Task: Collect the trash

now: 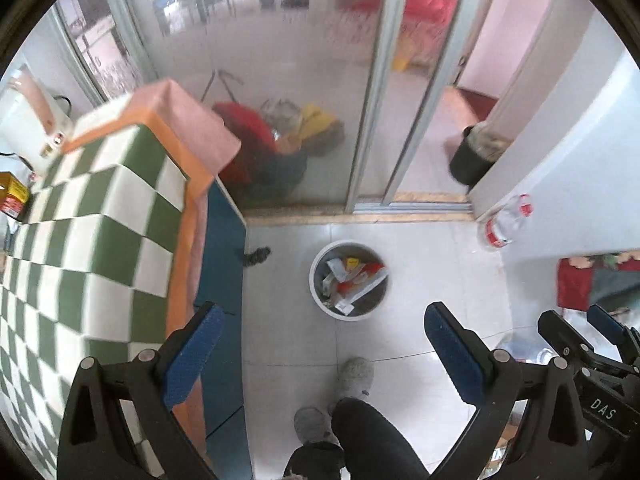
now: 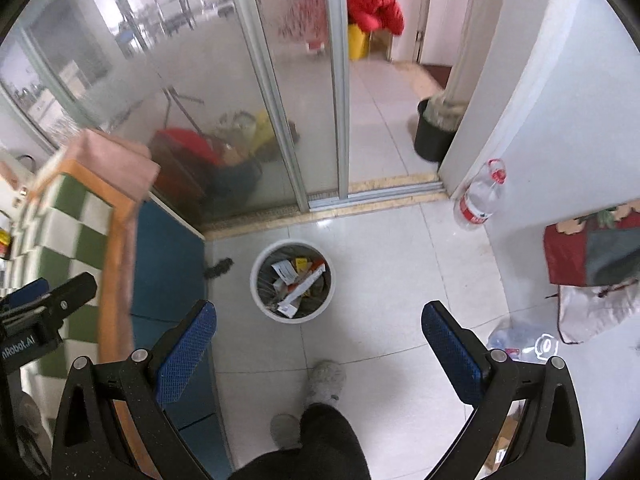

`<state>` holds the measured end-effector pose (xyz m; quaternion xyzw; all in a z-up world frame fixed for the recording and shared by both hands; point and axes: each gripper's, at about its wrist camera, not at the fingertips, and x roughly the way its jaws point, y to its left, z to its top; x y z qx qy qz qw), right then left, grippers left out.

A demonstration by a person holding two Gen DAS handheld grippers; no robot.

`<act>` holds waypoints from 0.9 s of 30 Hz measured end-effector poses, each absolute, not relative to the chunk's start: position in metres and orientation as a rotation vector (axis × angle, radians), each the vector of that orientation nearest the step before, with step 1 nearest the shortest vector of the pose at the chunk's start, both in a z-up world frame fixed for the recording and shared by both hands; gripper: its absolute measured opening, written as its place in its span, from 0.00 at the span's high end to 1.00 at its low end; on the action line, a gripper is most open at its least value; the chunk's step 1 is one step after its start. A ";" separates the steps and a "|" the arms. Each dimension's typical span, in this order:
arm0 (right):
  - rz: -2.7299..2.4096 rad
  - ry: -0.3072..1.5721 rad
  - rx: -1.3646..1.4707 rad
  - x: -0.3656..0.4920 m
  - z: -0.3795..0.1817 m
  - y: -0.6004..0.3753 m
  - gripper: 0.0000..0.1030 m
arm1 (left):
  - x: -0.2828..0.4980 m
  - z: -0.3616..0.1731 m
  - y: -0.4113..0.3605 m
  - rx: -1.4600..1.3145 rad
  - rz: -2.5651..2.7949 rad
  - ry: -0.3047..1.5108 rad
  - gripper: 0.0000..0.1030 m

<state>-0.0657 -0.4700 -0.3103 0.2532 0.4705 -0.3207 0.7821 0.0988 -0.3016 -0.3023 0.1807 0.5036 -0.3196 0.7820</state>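
A round white trash bin point(image 1: 320, 300) point(image 2: 260, 300) stands on the tiled floor, holding several wrappers and paper scraps point(image 1: 352, 280) point(image 2: 298, 280). My left gripper point(image 1: 324, 330) hangs open above the floor just in front of the bin, nothing between its blue pads. My right gripper point(image 2: 318, 326) is open too and empty, also high over the floor near the bin. The right gripper point(image 1: 600, 332) also shows at the right edge of the left wrist view. The left gripper point(image 2: 44, 300) appears at the left edge of the right wrist view.
A table with a green-and-white checked cloth point(image 1: 92, 216) point(image 2: 72, 224) stands at the left. Glass sliding doors point(image 1: 280, 80) point(image 2: 240, 100) are behind the bin. Plastic bottles point(image 1: 506, 220) point(image 2: 480, 196) lean by the white wall. A person's legs and grey slippers point(image 1: 356, 376) point(image 2: 326, 380) are below.
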 end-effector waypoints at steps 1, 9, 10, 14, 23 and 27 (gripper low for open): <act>-0.689 1.002 0.546 -0.075 -0.292 -0.458 0.00 | 0.091 -0.287 -0.292 0.381 -0.701 1.075 0.00; -0.656 0.887 0.551 -0.140 -0.177 -0.389 0.00 | 0.046 -0.194 -0.240 0.318 -0.804 1.036 0.00; -0.647 0.880 0.547 -0.145 -0.168 -0.383 0.00 | 0.041 -0.186 -0.236 0.314 -0.817 1.032 0.00; -0.585 0.849 0.551 -0.163 -0.136 -0.367 0.00 | 0.023 -0.153 -0.215 0.273 -0.854 1.013 0.00; -0.435 0.832 0.585 -0.181 -0.099 -0.370 0.00 | 0.004 -0.118 -0.192 0.164 -0.877 1.003 0.00; -0.397 0.827 0.586 -0.183 -0.093 -0.371 0.00 | 0.001 -0.114 -0.187 0.132 -0.877 1.013 0.00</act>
